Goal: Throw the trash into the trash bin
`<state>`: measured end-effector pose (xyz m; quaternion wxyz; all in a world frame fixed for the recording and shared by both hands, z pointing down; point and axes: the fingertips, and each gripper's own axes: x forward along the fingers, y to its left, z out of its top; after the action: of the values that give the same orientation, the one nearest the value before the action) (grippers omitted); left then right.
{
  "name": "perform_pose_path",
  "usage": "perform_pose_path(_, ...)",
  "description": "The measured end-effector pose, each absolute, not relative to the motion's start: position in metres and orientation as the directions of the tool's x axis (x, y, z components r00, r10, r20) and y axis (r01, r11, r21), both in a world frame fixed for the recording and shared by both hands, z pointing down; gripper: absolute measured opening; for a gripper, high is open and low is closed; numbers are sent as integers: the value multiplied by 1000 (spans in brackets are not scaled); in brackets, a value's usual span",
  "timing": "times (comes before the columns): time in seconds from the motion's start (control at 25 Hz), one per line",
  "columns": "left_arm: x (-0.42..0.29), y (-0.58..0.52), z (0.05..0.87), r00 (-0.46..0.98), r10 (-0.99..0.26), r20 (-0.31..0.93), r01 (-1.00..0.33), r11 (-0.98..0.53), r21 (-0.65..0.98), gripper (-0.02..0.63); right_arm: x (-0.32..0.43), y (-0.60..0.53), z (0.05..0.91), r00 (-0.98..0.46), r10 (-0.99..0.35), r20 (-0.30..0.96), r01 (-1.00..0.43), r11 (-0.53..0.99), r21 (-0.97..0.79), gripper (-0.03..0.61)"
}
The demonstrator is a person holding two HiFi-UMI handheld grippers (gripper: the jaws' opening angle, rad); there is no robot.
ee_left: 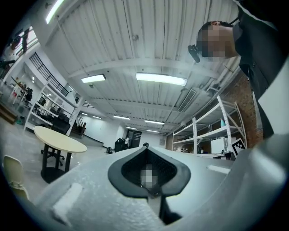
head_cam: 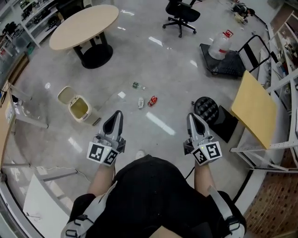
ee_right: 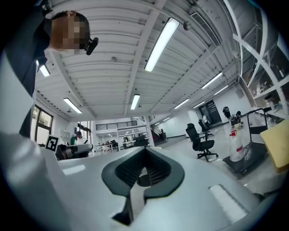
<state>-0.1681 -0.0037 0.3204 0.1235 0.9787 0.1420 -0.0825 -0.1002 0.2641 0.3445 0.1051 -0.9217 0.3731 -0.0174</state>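
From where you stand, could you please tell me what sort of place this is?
Probably an open-plan workshop or lab-style office: a round table and a wheeled office chair stand on a glossy floor, with metal shelving racks beneath a ribbed ceiling with strip lights.
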Motion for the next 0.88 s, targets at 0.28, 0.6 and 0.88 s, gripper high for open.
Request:
perform_pose_path(0.28,-146,-32,328,930,304,-209,350,-904,244,0,-105,218,340,710,-703,-42,-695,-690,-201,6)
perform_pose_path(0.6,-103,-37,340,932,322,-166,356,-901,248,0,-72,243,343,794,-608,-23,-597,-770,-225,6)
perform_pose_path(0.88,-35,18,344,924,350,-153,377,-902,211,0,-7,313,341,820,-568,-76,-562,-772,-297,6)
